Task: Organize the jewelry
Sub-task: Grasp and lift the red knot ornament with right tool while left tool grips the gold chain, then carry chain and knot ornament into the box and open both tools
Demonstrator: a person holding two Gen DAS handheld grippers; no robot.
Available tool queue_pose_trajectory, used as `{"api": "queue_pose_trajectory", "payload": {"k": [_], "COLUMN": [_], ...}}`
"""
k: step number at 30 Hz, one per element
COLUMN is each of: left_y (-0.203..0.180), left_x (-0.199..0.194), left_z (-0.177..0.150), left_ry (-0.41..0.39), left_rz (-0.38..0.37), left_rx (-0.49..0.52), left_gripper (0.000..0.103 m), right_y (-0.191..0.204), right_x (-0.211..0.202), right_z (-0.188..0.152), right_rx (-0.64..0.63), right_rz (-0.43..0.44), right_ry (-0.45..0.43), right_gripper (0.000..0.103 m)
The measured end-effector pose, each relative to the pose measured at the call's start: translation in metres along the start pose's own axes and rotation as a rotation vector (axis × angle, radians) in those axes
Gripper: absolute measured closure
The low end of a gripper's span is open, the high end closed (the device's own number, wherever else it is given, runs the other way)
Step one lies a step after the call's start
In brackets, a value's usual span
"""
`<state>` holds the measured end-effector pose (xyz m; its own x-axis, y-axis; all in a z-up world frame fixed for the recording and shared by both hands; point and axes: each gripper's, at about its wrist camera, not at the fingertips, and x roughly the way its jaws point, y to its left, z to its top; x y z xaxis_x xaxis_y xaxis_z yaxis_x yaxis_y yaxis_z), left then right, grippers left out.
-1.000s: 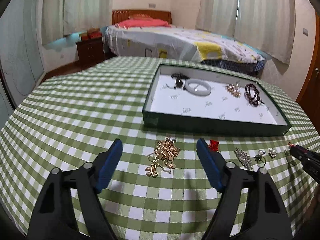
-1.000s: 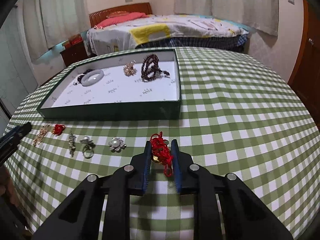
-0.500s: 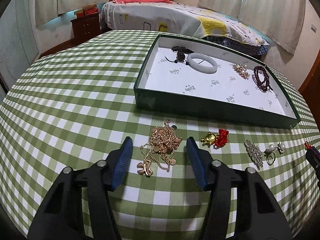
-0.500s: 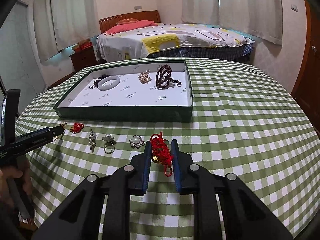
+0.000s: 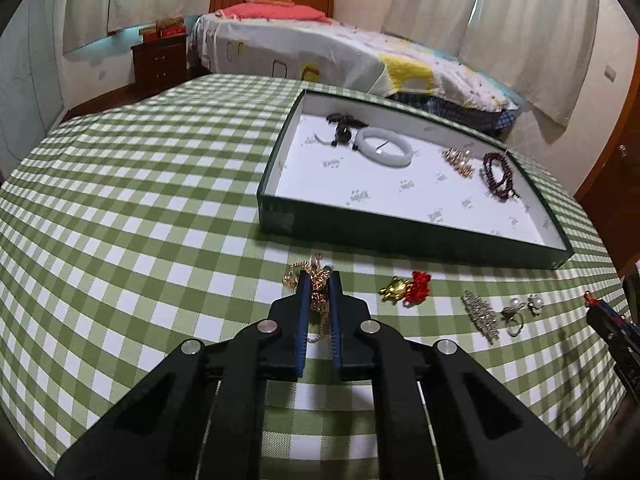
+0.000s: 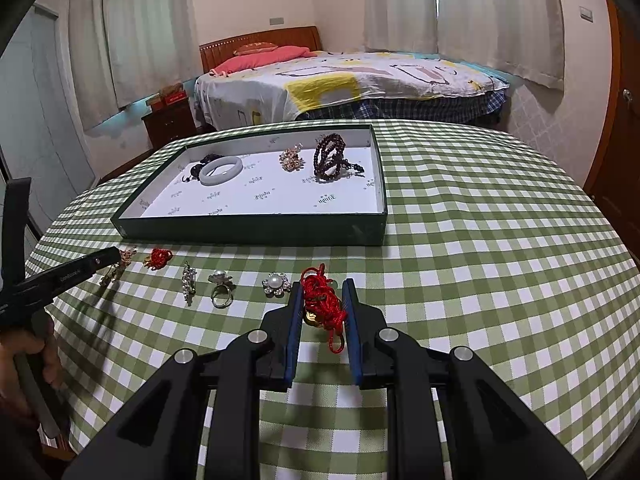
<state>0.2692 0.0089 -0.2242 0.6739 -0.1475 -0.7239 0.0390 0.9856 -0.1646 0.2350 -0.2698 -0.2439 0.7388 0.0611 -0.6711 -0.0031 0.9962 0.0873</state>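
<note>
Gold chain necklace (image 5: 316, 286) sits pinched in the left gripper (image 5: 319, 280), low over the checked tablecloth (image 5: 132, 216); the right gripper (image 6: 321, 300) clamps a red-cord charm (image 6: 322, 304). Four pieces lie in the green tray (image 6: 256, 232); a second red-cord charm (image 5: 408, 287), brooch (image 5: 480, 316) and rings (image 5: 520, 308) remain outside. The tray liner's print is unreadable.
</note>
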Motion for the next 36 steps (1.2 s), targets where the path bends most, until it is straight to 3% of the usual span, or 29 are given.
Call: {"api": "queue_pose_trajectory", "payload": {"k": [12, 23, 36], "left_y": [-0.003, -0.014, -0.037], "left_x": [-0.019, -0.061, -0.095], "left_z": [0.0, 0.019, 0.072], "left_ry": [-0.083, -0.202, -0.352], "left_rz": [-0.026, -0.054, -0.107], "left_rx": [0.019, 0.041, 0.08], "left_gripper": [0.094, 0.094, 0.094], "right_y": [0.003, 0.009, 0.016], "right_x": [-0.002, -0.021, -0.047], "right_z": [0.0, 0.011, 0.071], "right_rx": [-0.004, -0.007, -0.029], "right_rz": [0.011, 0.038, 0.058], "right_ry": [-0.027, -0.099, -0.287], "right_gripper": [0.083, 0.083, 0.083]}}
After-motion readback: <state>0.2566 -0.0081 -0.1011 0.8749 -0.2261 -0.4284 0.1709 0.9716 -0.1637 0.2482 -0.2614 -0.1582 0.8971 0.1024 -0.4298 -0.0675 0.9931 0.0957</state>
